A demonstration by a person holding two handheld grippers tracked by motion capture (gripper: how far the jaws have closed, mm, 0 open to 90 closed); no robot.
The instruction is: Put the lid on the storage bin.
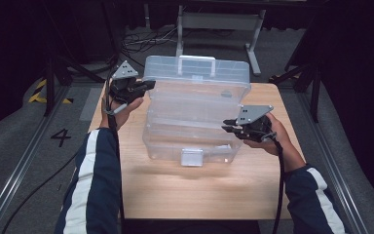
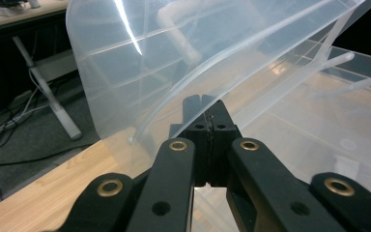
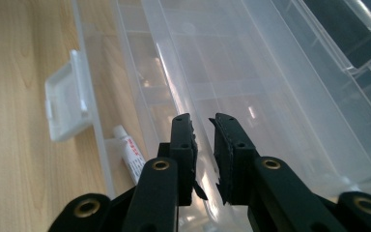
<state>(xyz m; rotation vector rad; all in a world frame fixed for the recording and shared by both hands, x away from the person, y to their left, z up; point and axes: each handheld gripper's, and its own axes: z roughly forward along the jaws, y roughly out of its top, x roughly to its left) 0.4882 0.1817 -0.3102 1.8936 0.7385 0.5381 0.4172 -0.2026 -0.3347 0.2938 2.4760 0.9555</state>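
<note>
Clear tiered storage box (image 1: 195, 114) stood mid-table, lid raised at rear, trays fanned open. Left gripper (image 1: 143, 87) held at box's rear-left corner, jaws fully clenched beside lid edge (image 2: 174, 101); pinch on lid not confirmable. Right gripper (image 1: 230, 126) placed at box's right side, jaws slightly apart astride thin tray wall (image 3: 174, 87), not yet pressed. Small tube (image 3: 130, 152) seen in bottom tray. Step judged: opening or steadying of box. Next: firm squeeze required on wall.

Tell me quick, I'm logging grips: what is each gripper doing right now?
Left gripper: shut, at the clear box's lid; a grip on it cannot be told.
Right gripper: open, narrow gap, over the box's trays.
</note>
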